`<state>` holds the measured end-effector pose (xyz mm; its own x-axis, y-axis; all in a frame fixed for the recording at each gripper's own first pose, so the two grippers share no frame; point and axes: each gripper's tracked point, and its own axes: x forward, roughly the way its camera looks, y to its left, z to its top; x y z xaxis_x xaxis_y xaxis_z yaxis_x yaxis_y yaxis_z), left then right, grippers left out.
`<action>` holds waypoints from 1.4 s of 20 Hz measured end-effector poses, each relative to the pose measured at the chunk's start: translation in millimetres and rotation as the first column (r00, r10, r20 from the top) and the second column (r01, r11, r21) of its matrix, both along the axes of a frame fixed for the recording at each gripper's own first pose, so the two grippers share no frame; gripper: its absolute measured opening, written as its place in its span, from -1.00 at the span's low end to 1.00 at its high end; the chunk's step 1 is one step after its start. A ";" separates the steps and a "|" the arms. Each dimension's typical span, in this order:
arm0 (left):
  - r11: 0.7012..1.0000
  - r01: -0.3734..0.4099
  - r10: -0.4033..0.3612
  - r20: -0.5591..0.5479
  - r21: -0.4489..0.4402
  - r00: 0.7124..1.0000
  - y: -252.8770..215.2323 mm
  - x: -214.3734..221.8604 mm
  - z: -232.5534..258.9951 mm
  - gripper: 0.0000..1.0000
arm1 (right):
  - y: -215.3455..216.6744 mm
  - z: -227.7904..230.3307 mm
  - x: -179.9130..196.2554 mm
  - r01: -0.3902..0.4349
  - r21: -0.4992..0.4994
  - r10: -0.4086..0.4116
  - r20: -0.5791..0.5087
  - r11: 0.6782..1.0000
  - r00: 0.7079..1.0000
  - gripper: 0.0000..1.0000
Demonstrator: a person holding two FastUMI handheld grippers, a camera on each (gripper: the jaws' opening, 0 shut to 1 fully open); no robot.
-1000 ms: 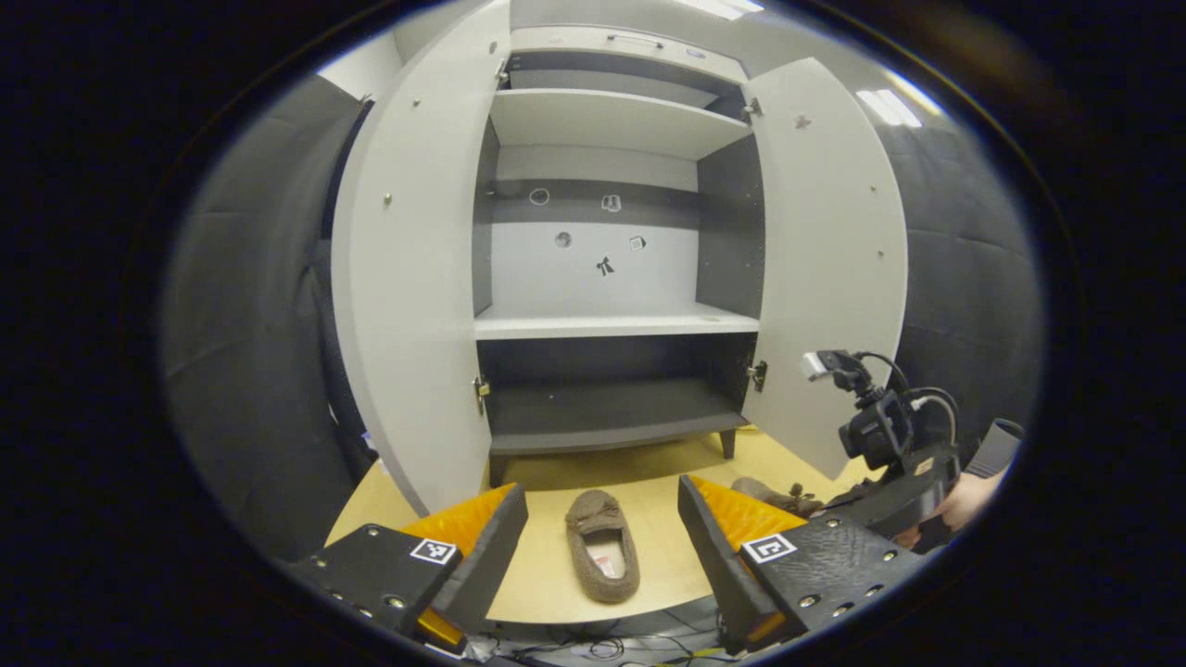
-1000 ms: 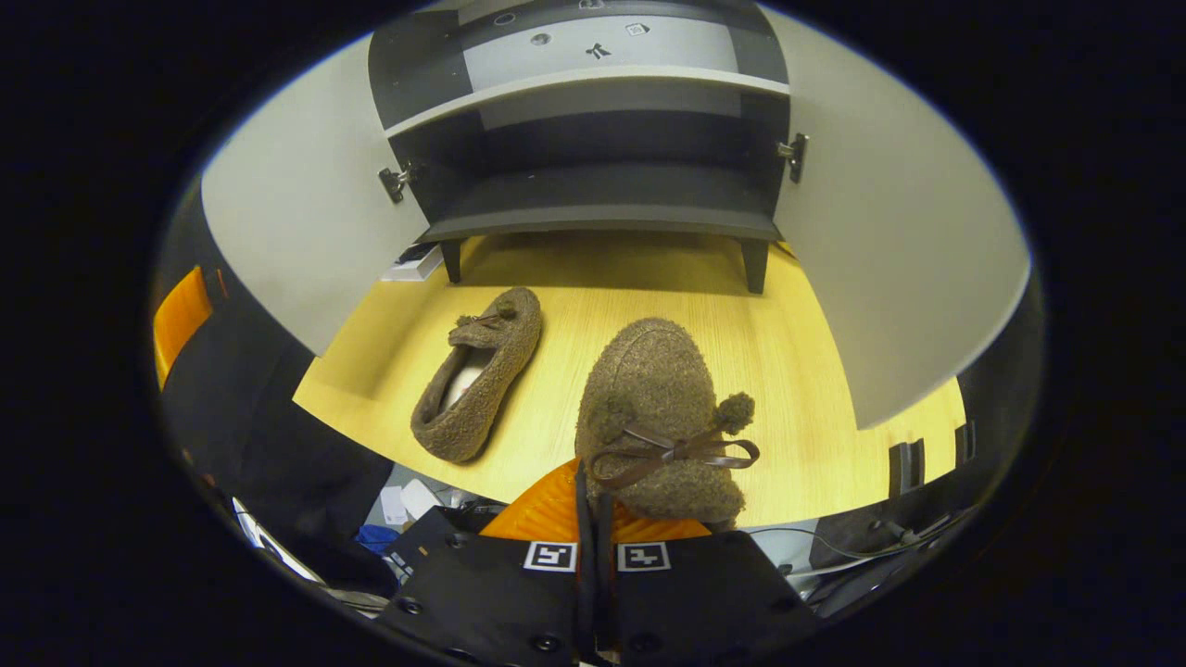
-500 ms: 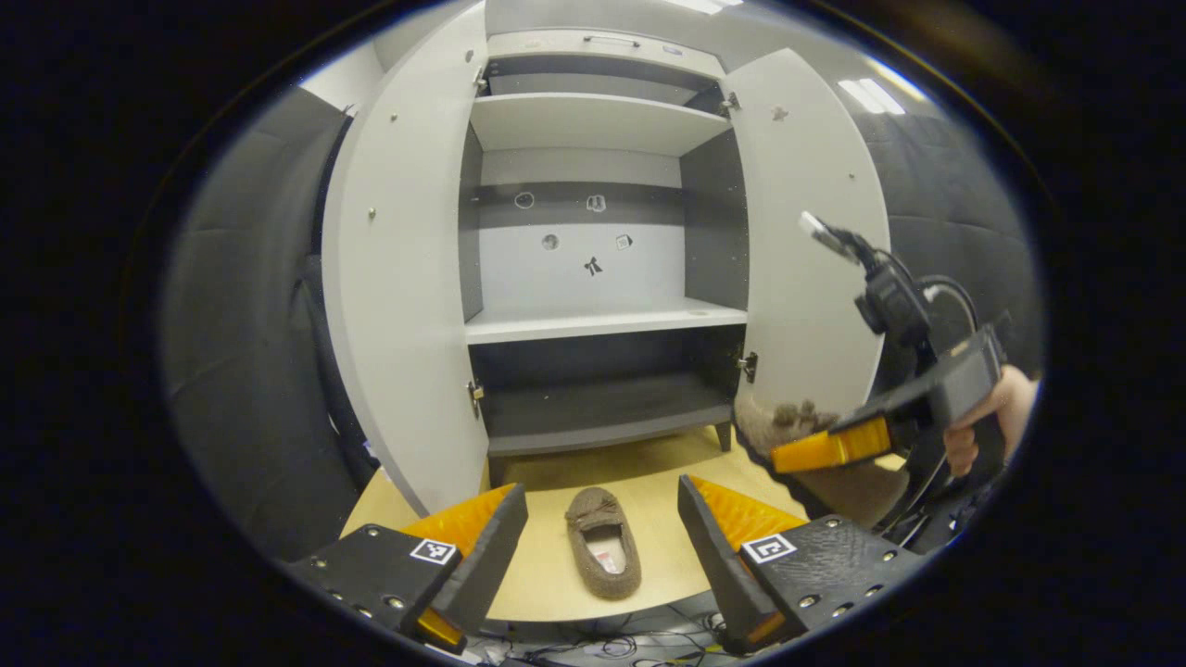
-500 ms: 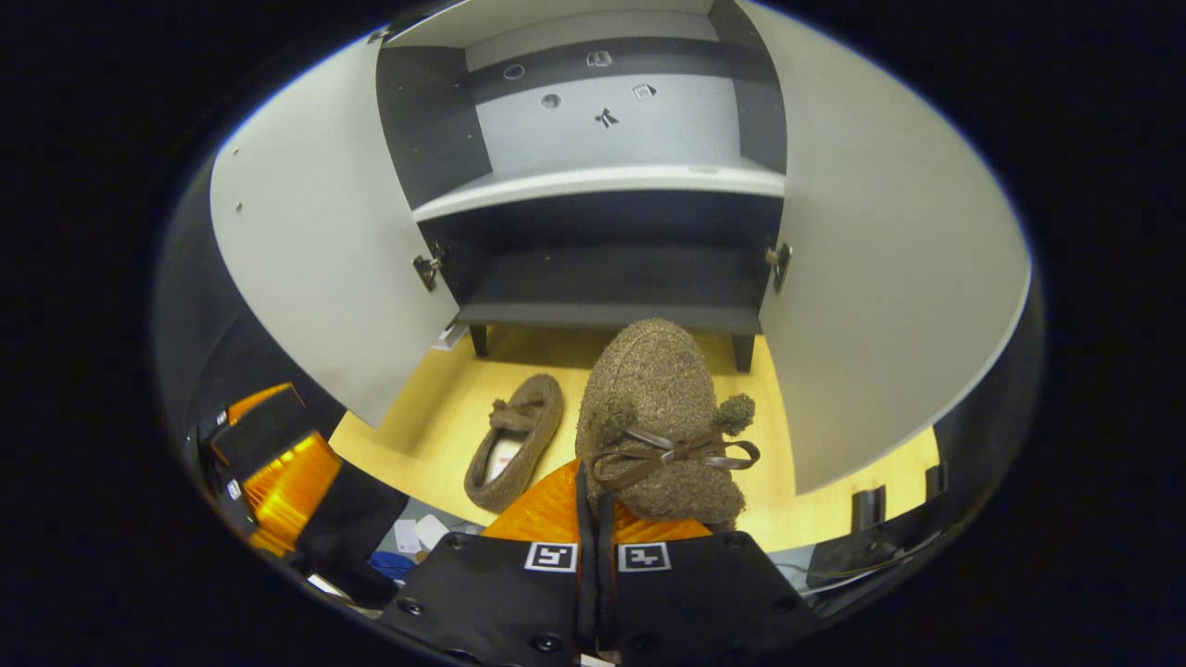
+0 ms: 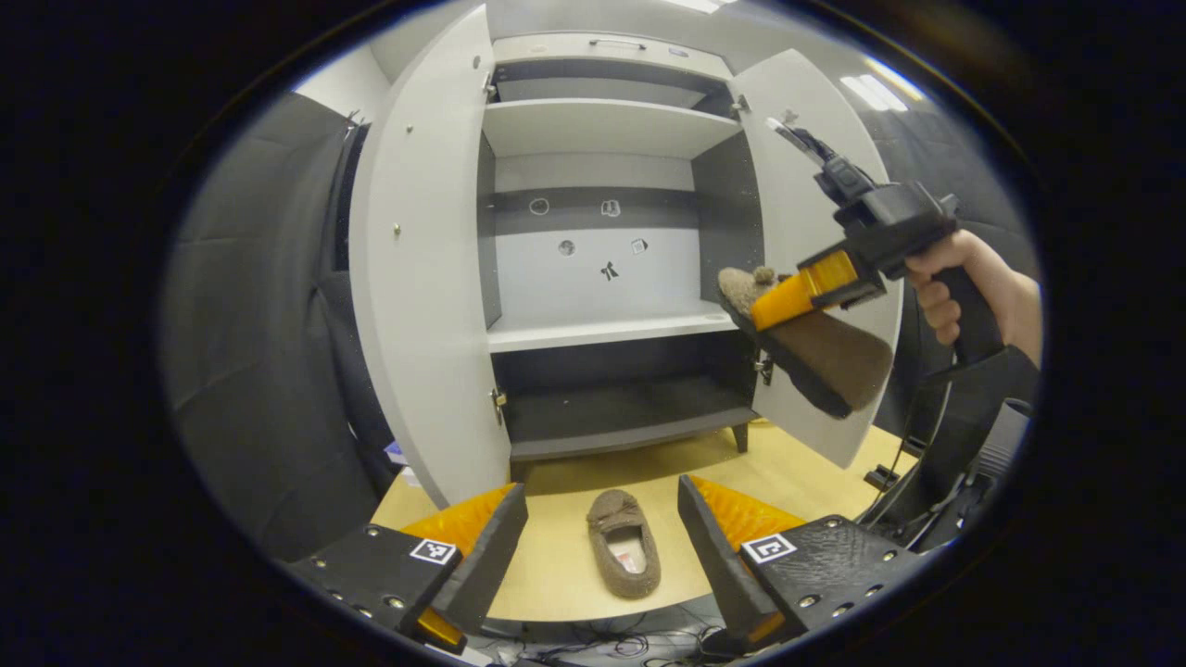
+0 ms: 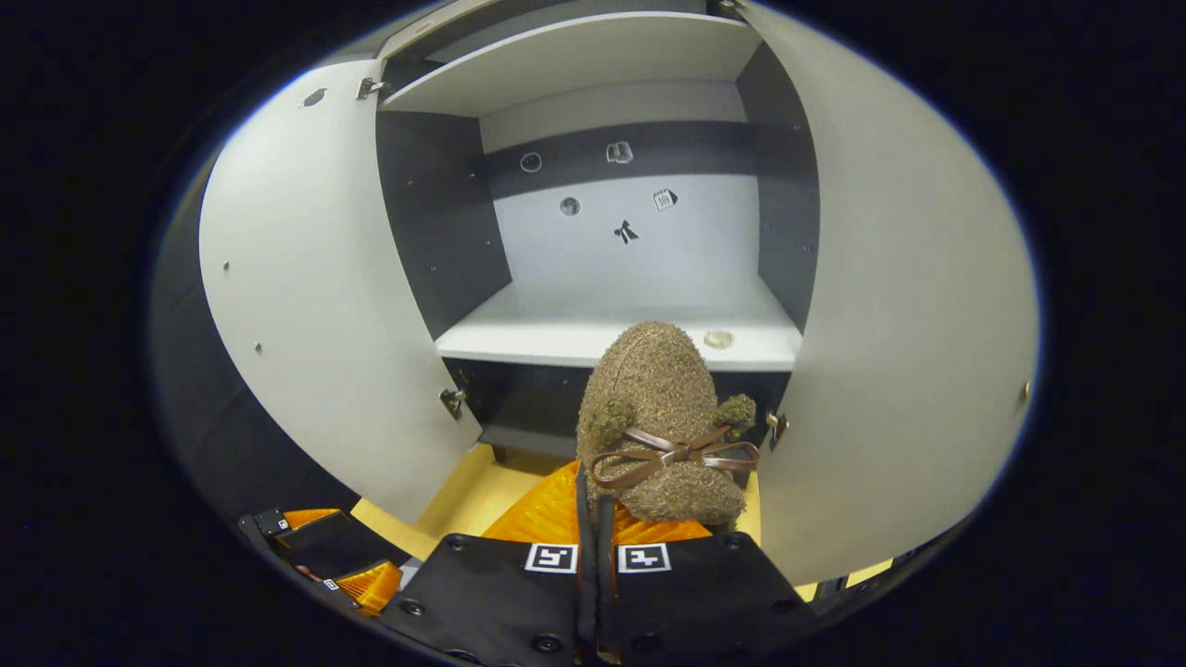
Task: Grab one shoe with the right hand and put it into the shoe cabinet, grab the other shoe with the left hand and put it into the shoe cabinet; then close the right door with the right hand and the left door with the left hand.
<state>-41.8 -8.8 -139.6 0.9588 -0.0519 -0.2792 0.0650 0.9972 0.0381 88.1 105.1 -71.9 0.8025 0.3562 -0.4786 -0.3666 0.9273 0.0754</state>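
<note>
My right gripper (image 6: 593, 547) has its jaws pinched tight on the heel end of 1 brown slipper (image 6: 660, 417), which juts straight ahead of them, toe forward, long axis along the jaws and aimed at the white middle shelf (image 6: 556, 338) of the shoe cabinet (image 6: 445, 232). I judge this the carry of the 1st shoe: it hangs in the air just short of the shelf edge, between the 2 open doors, not yet set down.

My left gripper (image 5: 593, 537) holds its jaws spread wide on nothing. Between and just beyond them the 2nd slipper (image 5: 625, 556) lies on the wooden floor (image 5: 556, 574), toe pointing away toward the cabinet, opening up. It is untouched. Left to do: place both shoes, then shut the right door (image 6: 917, 324) and left door (image 6: 296, 306).
</note>
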 end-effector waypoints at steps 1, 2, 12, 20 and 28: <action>1.000 0.004 -0.004 0.006 -0.001 1.000 -0.3 2.1 3.2 0.89 | 4.9 8.0 9.7 -0.001 0.007 0.001 0.019 1.000 1.000 -1.00; 1.000 0.012 -0.012 0.008 -0.005 1.000 -1.6 3.4 3.0 1.00 | 6.8 14.4 10.7 -0.001 0.019 0.000 0.030 1.000 1.000 -0.96; 0.990 0.071 -0.068 0.036 -0.118 0.997 -26.5 44.0 39.6 0.89 | 27.1 63.8 129.6 0.023 0.024 -0.026 0.158 0.999 0.987 -0.96; 0.990 0.011 -0.009 0.013 -0.140 1.000 -32.4 77.4 39.5 0.89 | 26.4 89.9 219.8 0.058 0.078 -0.074 0.233 0.995 0.970 -0.95; 0.990 -0.103 0.103 -0.007 -0.100 0.995 -30.4 100.0 52.5 0.89 | 24.3 54.2 282.9 0.070 0.058 -0.081 0.210 0.996 0.974 -0.94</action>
<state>58.2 -39.2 -87.1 0.9599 0.0195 -0.2798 -0.0384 0.9973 -0.0624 370.9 129.4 -17.7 0.9091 0.3103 -0.2781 -0.3087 0.9498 0.0506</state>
